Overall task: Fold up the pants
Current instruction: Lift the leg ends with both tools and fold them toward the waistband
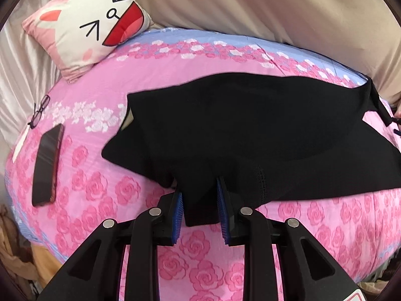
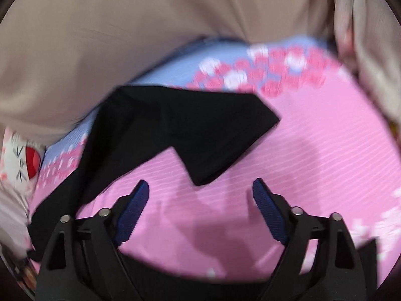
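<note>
left gripper (image 1: 199, 200) low over the bedspread (image 1: 105, 175), blue pads part-closed around a fold of the black pants (image 1: 250, 130); right gripper (image 2: 200, 200) wide open, holding nothing, above the pants' corner.

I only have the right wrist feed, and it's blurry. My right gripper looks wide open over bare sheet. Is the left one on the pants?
Observer: Yes. The left gripper has a flap of the black pants between its blue fingers; the gap there is narrow.
Operator: Anything on the bed I should avoid?
Observer: A phone lies on the floral sheet to the left of the pants, clear of the fabric.
Operator: Just that?
Observer: Glasses sit just beyond the phone, near the sheet's edge. Your right gripper is open, with a pants corner just ahead of it.
</note>
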Demonstrator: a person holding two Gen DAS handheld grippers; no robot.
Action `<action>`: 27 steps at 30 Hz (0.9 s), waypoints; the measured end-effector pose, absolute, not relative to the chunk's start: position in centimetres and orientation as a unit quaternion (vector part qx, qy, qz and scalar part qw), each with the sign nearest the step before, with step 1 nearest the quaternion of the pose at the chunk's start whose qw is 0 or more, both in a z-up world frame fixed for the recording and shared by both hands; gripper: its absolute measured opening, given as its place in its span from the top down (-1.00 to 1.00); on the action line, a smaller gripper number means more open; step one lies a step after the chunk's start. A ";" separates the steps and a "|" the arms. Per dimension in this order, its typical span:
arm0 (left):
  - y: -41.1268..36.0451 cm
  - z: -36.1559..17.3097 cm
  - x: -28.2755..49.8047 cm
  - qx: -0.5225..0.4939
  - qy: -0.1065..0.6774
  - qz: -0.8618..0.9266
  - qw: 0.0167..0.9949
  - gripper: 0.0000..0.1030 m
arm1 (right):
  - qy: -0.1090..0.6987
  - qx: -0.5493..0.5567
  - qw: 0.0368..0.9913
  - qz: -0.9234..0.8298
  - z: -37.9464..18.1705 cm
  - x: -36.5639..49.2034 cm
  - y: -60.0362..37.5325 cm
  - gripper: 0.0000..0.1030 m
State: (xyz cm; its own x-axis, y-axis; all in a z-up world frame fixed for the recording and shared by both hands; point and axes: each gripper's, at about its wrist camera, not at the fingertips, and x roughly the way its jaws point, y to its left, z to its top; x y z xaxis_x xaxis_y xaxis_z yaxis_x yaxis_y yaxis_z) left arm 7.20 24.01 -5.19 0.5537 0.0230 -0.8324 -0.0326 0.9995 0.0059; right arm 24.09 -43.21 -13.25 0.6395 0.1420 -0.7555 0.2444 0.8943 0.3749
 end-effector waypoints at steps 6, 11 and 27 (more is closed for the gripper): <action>24.5 -4.4 9.0 0.000 0.473 0.024 0.881 0.55 | 0.340 0.217 0.914 -0.053 -9.0 23.4 -42.5 0.89; 25.7 -1.7 9.4 0.012 0.447 0.017 0.894 0.53 | 0.224 0.200 0.953 -0.050 1.2 13.6 -44.1 0.91; 31.7 -4.4 8.1 0.007 0.474 0.065 0.878 0.49 | 0.356 0.219 0.902 -0.108 -11.6 -3.9 -50.6 0.42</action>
